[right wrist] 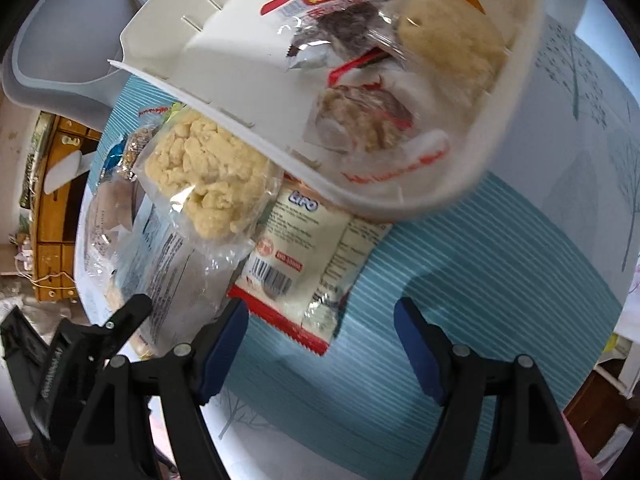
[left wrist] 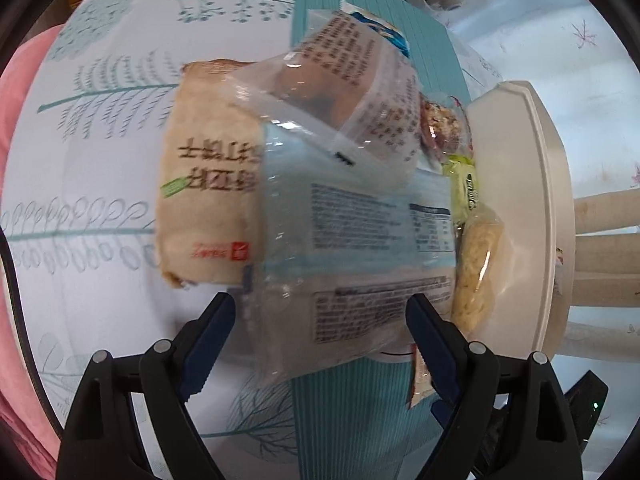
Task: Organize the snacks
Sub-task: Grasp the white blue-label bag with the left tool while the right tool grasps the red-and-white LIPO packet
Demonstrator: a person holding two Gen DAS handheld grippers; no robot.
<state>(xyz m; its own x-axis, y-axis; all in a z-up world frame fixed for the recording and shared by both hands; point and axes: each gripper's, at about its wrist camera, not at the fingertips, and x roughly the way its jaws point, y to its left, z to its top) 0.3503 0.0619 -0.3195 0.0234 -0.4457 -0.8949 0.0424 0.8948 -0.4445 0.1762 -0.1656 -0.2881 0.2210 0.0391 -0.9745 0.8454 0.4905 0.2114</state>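
Note:
A pile of wrapped snacks lies on a teal mat beside a white basket. In the left wrist view my left gripper is open, its jaws on either side of a clear blue-printed packet; a beige bread pack lies to its left. In the right wrist view my right gripper is open and empty above the mat, close to a white Lipo packet and a clear bag of pale crumbly biscuit. The basket holds several wrapped snacks.
The table has a white cloth printed with teal plants. A grey chair back and a wooden cabinet stand beyond the table. Pink fabric shows at the left edge. The left gripper's black body sits low left.

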